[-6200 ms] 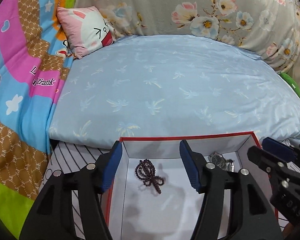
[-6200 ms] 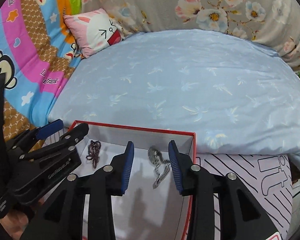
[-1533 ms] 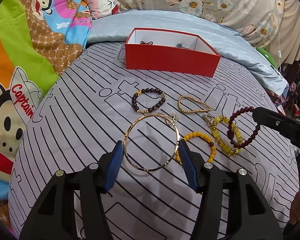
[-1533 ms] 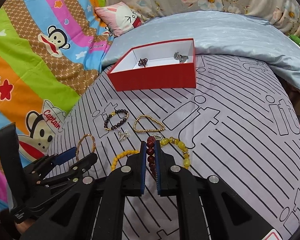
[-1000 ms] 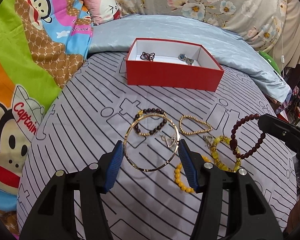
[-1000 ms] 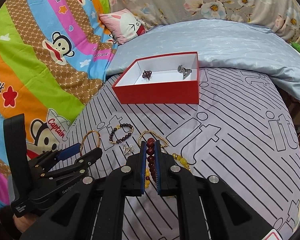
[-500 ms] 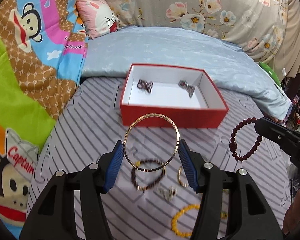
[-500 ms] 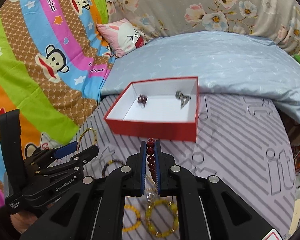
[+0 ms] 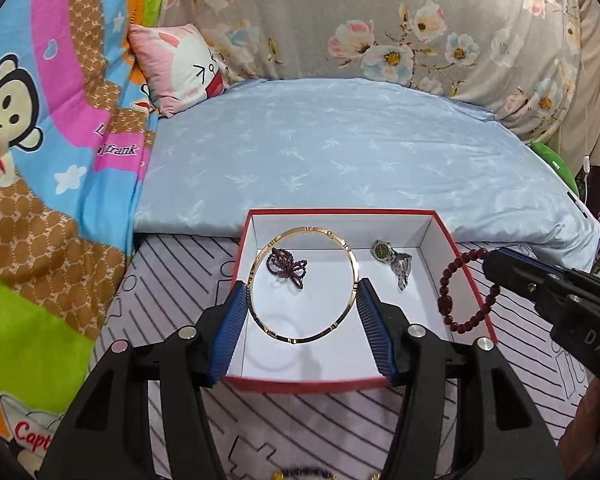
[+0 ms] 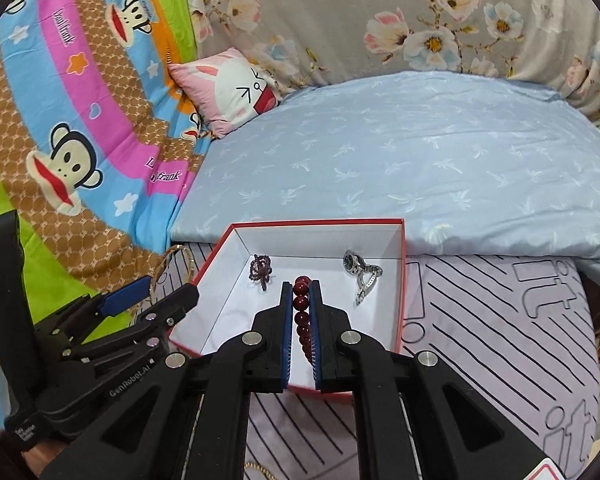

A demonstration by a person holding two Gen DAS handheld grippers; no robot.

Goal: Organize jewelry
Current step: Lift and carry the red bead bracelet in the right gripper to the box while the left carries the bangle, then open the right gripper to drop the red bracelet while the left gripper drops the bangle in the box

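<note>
Bed surface: grey sheet with black line print; a pale blue quilt lies folded just behind the box.
Container: red box, white inside, lid off, standing on the striped sheet against the quilt's edge.
Already stowed, item one: dark purple bead strand, lying bunched on the box floor toward its left side.
Already stowed, item two: silver wristwatch, lying on the box floor toward the right rear corner.
In transit, item one: gold bangle, held across its width between the pads of the left gripper, jaws spread about halfway and pressing its rim; it hangs over the box interior, not yet set down.
In transit, item two: dark red bead bracelet, pinched between the nearly closed jaws of the right gripper; in the left wrist view it dangles by the box's right wall.
Outstanding stock: beaded pieces glimpsed at the bottom edge of the left wrist view, on the sheet outside the box; number and kind cannot be told.
Progress estimate: two pieces filed, two poised for release, some remainder apparently to fetch.
</note>
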